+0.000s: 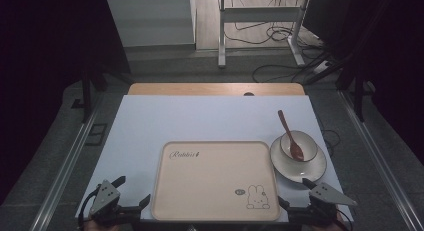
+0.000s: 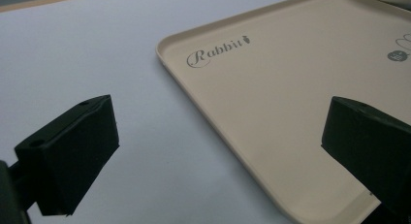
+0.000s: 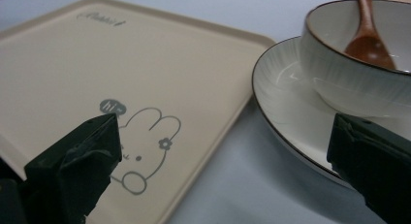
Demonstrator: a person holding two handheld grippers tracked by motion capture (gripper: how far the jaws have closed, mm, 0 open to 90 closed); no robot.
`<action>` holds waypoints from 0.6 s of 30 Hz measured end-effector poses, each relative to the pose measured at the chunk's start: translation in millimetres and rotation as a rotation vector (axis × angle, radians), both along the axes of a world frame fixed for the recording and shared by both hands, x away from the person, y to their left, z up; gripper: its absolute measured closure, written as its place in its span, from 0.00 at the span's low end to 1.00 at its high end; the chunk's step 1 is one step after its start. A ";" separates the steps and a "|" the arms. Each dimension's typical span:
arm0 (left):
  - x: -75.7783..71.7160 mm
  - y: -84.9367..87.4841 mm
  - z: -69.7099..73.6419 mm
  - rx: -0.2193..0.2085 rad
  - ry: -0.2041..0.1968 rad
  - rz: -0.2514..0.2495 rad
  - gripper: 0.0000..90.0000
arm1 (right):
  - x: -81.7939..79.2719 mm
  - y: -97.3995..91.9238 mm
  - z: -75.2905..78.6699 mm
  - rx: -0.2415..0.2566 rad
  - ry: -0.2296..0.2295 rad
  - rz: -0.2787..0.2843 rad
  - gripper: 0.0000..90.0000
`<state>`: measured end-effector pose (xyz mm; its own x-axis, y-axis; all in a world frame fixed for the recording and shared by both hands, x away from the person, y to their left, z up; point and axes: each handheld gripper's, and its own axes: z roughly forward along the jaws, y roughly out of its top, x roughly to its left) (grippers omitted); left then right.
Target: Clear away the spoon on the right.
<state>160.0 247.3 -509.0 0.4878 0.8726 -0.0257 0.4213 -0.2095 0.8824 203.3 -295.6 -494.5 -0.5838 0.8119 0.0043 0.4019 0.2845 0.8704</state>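
Observation:
A beige tray [image 1: 210, 186] with a rabbit drawing lies flat near the front of the table. To its right, a white plate [image 1: 312, 170] carries a white bowl [image 1: 307, 141], and a brown wooden spoon [image 1: 289, 136] rests in the bowl with its handle pointing away. My left gripper [image 1: 133, 191] is open at the tray's front left corner, with the tray [image 2: 271, 88] edge between its jaws [image 2: 220, 112]. My right gripper [image 1: 294, 192] is open at the front right corner. Its jaws [image 3: 225, 127] frame the tray [image 3: 97, 64] edge, the plate [image 3: 286, 103], the bowl [image 3: 354, 83] and the spoon [image 3: 368, 40].
A pale mat [image 1: 200, 116] covers the table, with a wooden strip [image 1: 215, 88] showing at the far edge. Beyond it are a desk frame [image 1: 222, 36] and loose cables [image 1: 280, 36] on the floor. Metal rails run along both sides of the table.

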 end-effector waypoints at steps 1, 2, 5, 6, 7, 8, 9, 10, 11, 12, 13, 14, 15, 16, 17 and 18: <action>-0.4 0.7 0.0 -0.007 -0.004 -0.001 0.00 | 0.0 1.3 -0.1 -0.014 -0.004 0.006 0.00; -0.7 1.4 -0.1 -0.013 -0.008 0.001 0.00 | -0.2 2.0 -0.1 -0.019 -0.004 0.013 0.00; -0.7 2.3 -0.7 -0.026 -0.016 0.009 0.00 | 2.3 1.5 -0.7 -0.012 0.022 0.040 0.00; -0.6 2.3 -1.0 -0.027 -0.018 0.009 0.00 | 3.1 1.2 -0.8 -0.006 0.031 0.041 0.00; -0.6 2.1 -1.1 -0.026 -0.019 0.009 0.00 | 4.0 0.5 -1.0 0.000 0.039 0.045 0.00; -0.4 2.0 -1.2 -0.026 -0.018 0.009 0.00 | 4.7 -0.2 -1.0 0.007 0.047 0.045 0.00; -0.4 2.0 -1.2 -0.026 -0.018 0.009 0.00 | 4.7 -0.2 -1.0 0.007 0.047 0.045 0.00; -0.2 2.0 -1.2 -0.026 -0.017 0.010 0.00 | 5.5 -0.7 -1.3 0.011 0.052 0.044 0.00; -0.1 2.0 -1.3 -0.027 -0.016 0.011 0.00 | 6.0 -1.1 -1.3 0.019 0.061 0.044 0.00; 0.0 2.1 -1.4 -0.027 -0.014 0.013 0.00 | 7.0 -1.5 -1.5 0.022 0.066 0.051 0.00; 0.1 2.1 -1.5 -0.028 -0.012 0.014 0.00 | 7.1 -1.6 -1.5 0.020 0.067 0.053 0.00; 0.1 2.1 -1.5 -0.028 -0.012 0.014 0.00 | 7.1 -1.2 -1.5 0.020 0.068 0.052 0.00; 0.4 2.2 -1.7 -0.028 -0.009 0.014 0.00 | 7.3 -1.0 -1.5 0.015 0.069 0.055 0.00; 0.6 2.4 -1.7 -0.028 -0.006 0.015 0.00 | 7.5 -0.7 -1.6 0.015 0.068 0.055 0.00; 0.7 2.6 -1.8 -0.028 -0.004 0.015 0.00 | 7.7 -0.4 -1.7 0.015 0.072 0.055 0.00; 0.7 2.7 -1.8 -0.028 -0.003 0.015 0.00 | 8.0 -0.2 -1.6 0.015 0.074 0.057 0.00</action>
